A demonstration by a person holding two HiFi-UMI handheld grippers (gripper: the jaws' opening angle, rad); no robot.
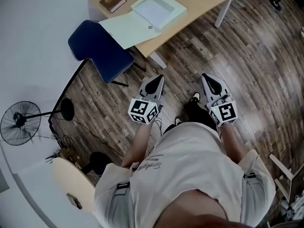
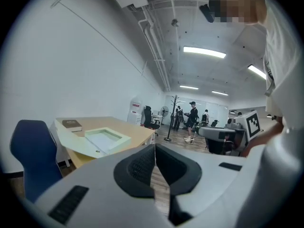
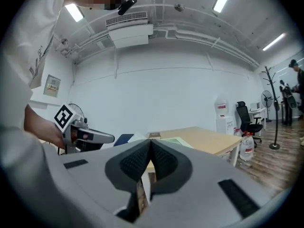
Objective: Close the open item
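Note:
A pale green flat box point(image 1: 159, 8) lies open on the wooden table point(image 1: 199, 1), its lid flap point(image 1: 126, 28) spread toward the table's near-left edge. In the left gripper view the box point(image 2: 107, 137) sits ahead to the left; in the right gripper view the box point(image 3: 176, 140) shows just past the jaws. My left gripper point(image 1: 159, 80) and right gripper point(image 1: 207, 77) hang side by side over the floor, well short of the table. The left gripper point(image 2: 154, 148) and the right gripper point(image 3: 150, 144) each have their jaws pressed together with nothing between.
A brown book point(image 1: 112, 1) lies at the table's far left corner. A blue chair point(image 1: 102, 49) stands against the table's left side. A floor fan point(image 1: 19, 122) and cables lie at left. A water bottle point(image 3: 246, 146) stands by the table leg. People point(image 2: 192, 120) stand far off.

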